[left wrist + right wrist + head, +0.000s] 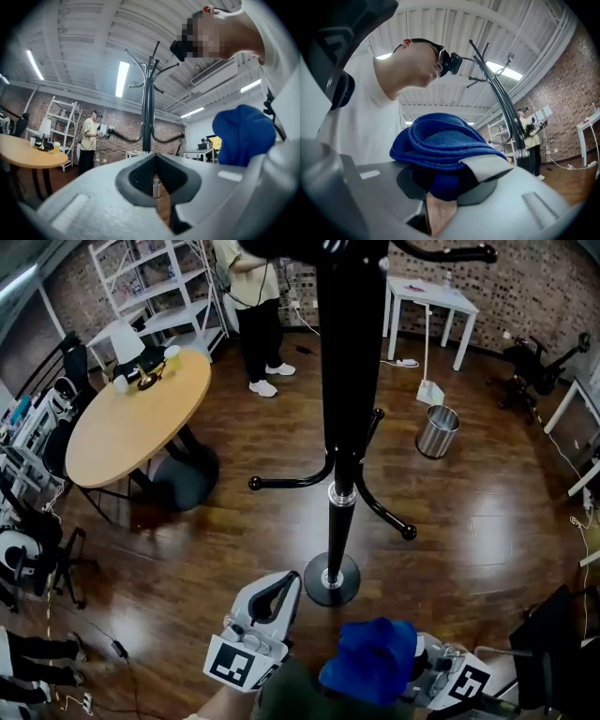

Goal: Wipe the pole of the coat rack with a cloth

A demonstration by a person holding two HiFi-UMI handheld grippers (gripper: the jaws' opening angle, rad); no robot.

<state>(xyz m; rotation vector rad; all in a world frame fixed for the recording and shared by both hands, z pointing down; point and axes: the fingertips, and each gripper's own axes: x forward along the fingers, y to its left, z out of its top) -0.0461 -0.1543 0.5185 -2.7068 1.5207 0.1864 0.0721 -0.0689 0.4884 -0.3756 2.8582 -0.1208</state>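
The black coat rack pole [345, 409] rises at the middle of the head view, from its round base [331, 579] on the wooden floor, with curved hooks low on it. My left gripper [286, 579] is just left of the base, its white jaws shut with nothing between them. My right gripper [441, 667] sits at the bottom right, shut on a bunched blue cloth [370, 662]. In the right gripper view the cloth [440, 150] bulges over the jaws, with the pole [506, 112] beyond. The left gripper view shows the pole [147, 112] straight ahead and the cloth [243, 133] at the right.
A round wooden table [131, 418] with a lamp stands at the left. A steel bin [438, 430] is right of the rack, and a white table [427, 301] behind it. A person [255, 306] stands at the back by white shelves [155, 282]. Chairs line both sides.
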